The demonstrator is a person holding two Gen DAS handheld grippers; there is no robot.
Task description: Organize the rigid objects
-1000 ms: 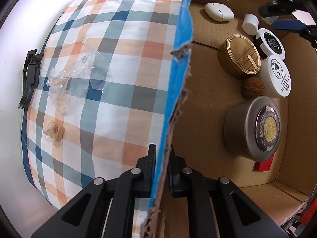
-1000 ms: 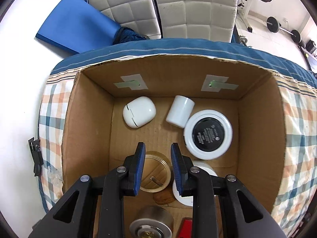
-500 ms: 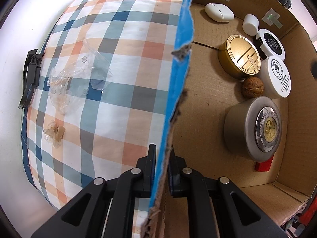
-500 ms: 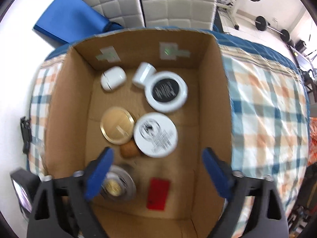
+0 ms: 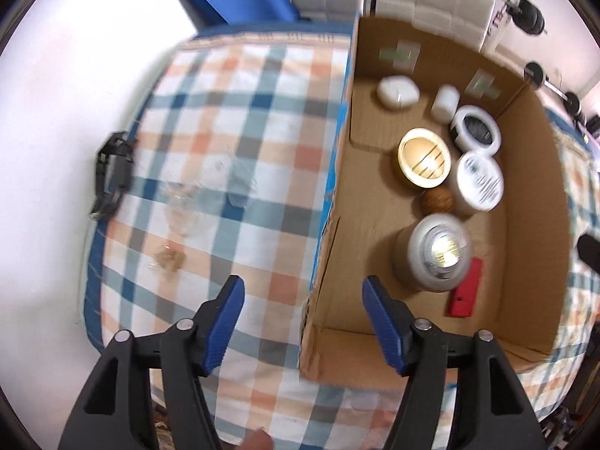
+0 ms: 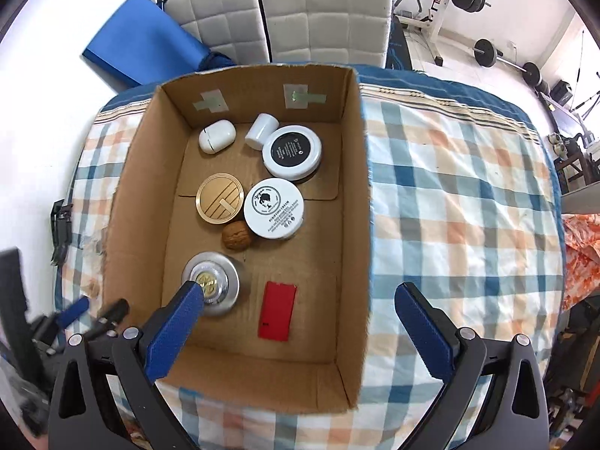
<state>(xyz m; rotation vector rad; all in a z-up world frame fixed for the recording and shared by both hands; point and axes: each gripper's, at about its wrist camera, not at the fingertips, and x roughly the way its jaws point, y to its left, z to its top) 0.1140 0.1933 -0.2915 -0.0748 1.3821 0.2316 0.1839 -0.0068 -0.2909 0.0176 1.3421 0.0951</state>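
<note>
Checked cloth covers the surface (image 6: 450, 195) on which the cardboard box (image 6: 352, 225) is set. Its left wall, pinched a second ago by the left gripper (image 5: 302, 322), has been released; those fingers have just been opening and hold nothing. The right gripper (image 6: 296, 322) is spread wide, empty, above the box. Jars, walnut (image 6: 235, 240) and red case (image 6: 277, 315) lie inside, so sorting looks finished.

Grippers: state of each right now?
Left tool: open, jaws just opened off the box wall, holding nothing.
Right tool: open wide, empty, above the box.
</note>
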